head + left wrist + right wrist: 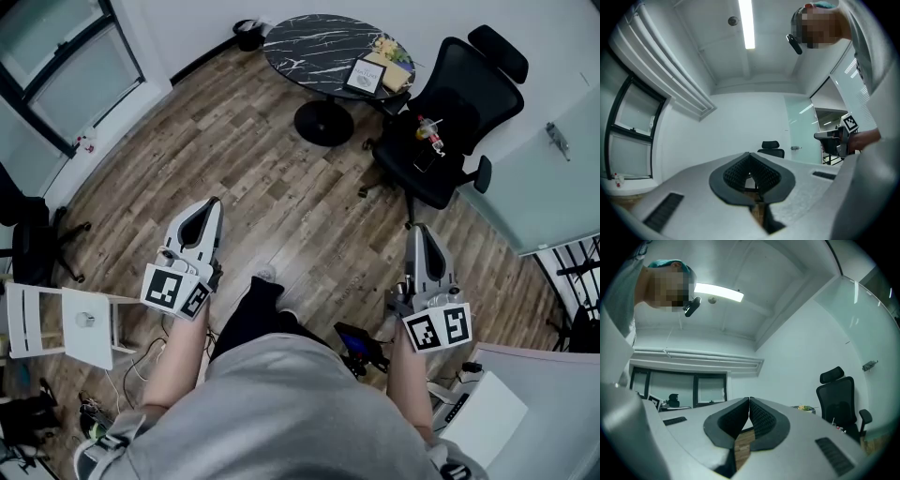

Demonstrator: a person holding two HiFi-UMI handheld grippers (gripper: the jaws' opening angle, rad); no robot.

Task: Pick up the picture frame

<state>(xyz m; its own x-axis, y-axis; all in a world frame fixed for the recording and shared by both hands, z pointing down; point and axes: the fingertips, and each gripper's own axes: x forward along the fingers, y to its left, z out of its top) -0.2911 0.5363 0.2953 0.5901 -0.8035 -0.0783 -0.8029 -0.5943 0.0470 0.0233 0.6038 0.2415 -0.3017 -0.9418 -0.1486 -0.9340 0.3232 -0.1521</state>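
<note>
- A room with a wooden floor (281, 187); far ahead stands a round black table (300, 42), an office chair (459, 103) beside it.
- The picture frame (364, 77) lies on the table's right part.
- The left gripper (211, 203) and the right gripper (422, 228) are well apart from it, jaws together, holding nothing.

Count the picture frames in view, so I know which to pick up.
1. The picture frame is on the round dark table, at its side nearest the black office chair. Others may be hidden.

Head camera looks steeply down on left gripper (213, 203) and right gripper (422, 230); their roughly level cameras share the office chair (840, 401).
</note>
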